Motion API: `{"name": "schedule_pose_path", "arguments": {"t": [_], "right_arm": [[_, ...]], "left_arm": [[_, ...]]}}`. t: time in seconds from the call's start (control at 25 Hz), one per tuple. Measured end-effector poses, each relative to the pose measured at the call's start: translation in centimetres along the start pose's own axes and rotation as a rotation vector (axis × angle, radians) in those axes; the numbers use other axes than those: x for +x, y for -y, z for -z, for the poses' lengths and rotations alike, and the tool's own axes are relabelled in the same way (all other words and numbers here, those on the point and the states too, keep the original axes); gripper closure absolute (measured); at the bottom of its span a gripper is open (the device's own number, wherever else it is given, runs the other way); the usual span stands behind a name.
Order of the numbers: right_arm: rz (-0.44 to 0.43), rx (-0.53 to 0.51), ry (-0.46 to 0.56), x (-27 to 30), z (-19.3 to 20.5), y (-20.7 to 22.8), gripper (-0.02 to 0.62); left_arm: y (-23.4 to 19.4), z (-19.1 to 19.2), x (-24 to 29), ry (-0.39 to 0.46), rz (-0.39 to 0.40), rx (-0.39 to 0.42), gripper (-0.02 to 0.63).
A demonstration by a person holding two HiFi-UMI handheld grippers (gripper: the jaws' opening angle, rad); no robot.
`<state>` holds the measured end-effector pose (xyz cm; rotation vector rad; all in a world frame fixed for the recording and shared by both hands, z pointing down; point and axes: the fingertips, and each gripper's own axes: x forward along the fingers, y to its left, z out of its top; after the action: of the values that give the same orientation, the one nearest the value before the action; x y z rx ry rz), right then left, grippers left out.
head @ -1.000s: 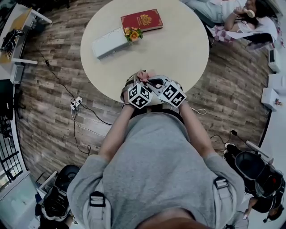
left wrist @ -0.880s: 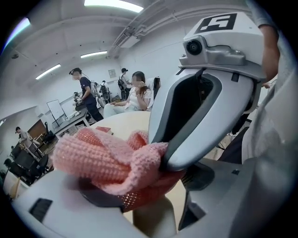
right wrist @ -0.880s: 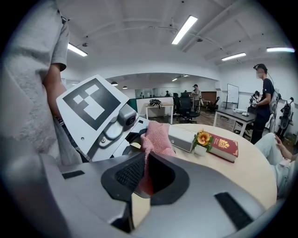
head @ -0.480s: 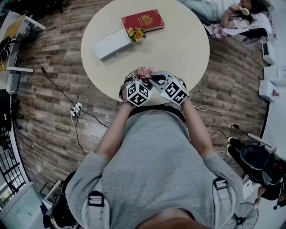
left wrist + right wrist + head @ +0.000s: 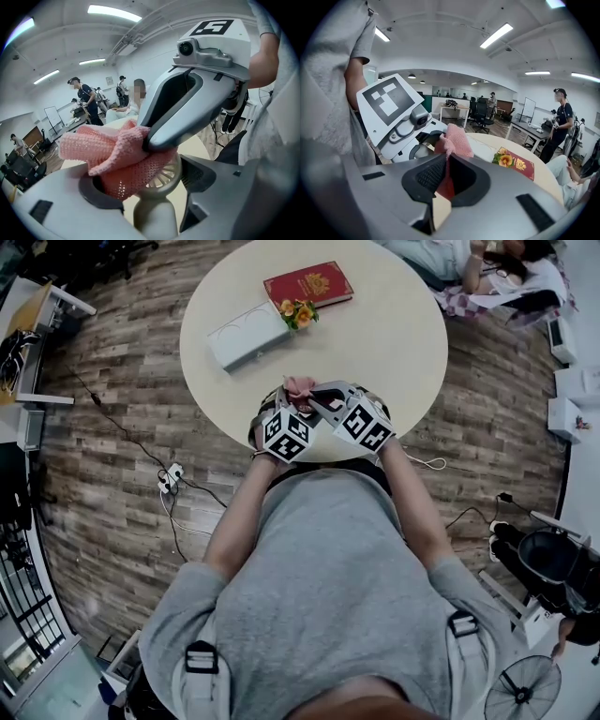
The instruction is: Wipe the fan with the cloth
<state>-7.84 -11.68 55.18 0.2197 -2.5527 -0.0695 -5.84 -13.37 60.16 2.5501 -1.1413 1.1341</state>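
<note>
Head view: shows left tongs (image 5: pixel 279 401) and right tongs (image 5: pixel 315 396) tip to tip over the near rim of the round worktop (image 5: pixel 375 343), tight against the torso. Shows pink cloth (image 5: pixel 300 386) bunched between the tips. Leaves a wide bare stretch of worktop ahead. Puts white box (image 5: pixel 249 335), flowers (image 5: pixel 299 312) and red book (image 5: pixel 308 284) on the far half, well apart from both tongs. Puts a seated person (image 5: pixel 487 273) beyond the far right edge, and a power strip (image 5: pixel 170 476) with cables on the wood floor (image 5: pixel 112 427) to the left.

Left gripper view: has left tongs closed on the pale handle of the small fan (image 5: pixel 165 174), with its ring-shaped head upright just past the jaws. Shows cloth lying over the left part of the fan head, touching the grille. Shows right tongs at upper right, tips pinched on the cloth. Opens onto a big room behind, with standing people (image 5: pixel 86 101) well away.

Right gripper view: has right tongs clamped on a fold of the cloth, with no gap between the jaws. Sets left tongs just beyond, at left. Shows book and flowers further out at right, near the far rim.
</note>
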Motion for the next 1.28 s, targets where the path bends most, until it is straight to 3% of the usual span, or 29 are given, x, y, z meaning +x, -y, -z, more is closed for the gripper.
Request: {"name": "schedule_pose_path", "arguments": {"t": [0.32, 0.8, 1.12, 1.28], "right_arm": [[-0.05, -0.016, 0.007, 2.1, -2.2, -1.0, 0.565], [-0.16, 0.078, -0.01, 2.1, -1.7, -2.5, 0.565], [-0.093, 0.089, 0.002, 1.0, -1.2, -0.3, 0.565], [-0.035, 0.088, 0.022, 1.0, -1.9, 1.2, 0.565]], "left_arm": [[-0.4, 0.4, -0.7, 0.03, 0.05, 0.039, 0.231], [-0.8, -0.2, -0.4, 0.041, 0.079, 0.097, 0.23], [-2.8, 0.3, -0.8, 0.058, 0.073, 0.025, 0.232], [-2.7, 0.3, -1.1, 0.053, 0.076, 0.033, 0.23]]}}
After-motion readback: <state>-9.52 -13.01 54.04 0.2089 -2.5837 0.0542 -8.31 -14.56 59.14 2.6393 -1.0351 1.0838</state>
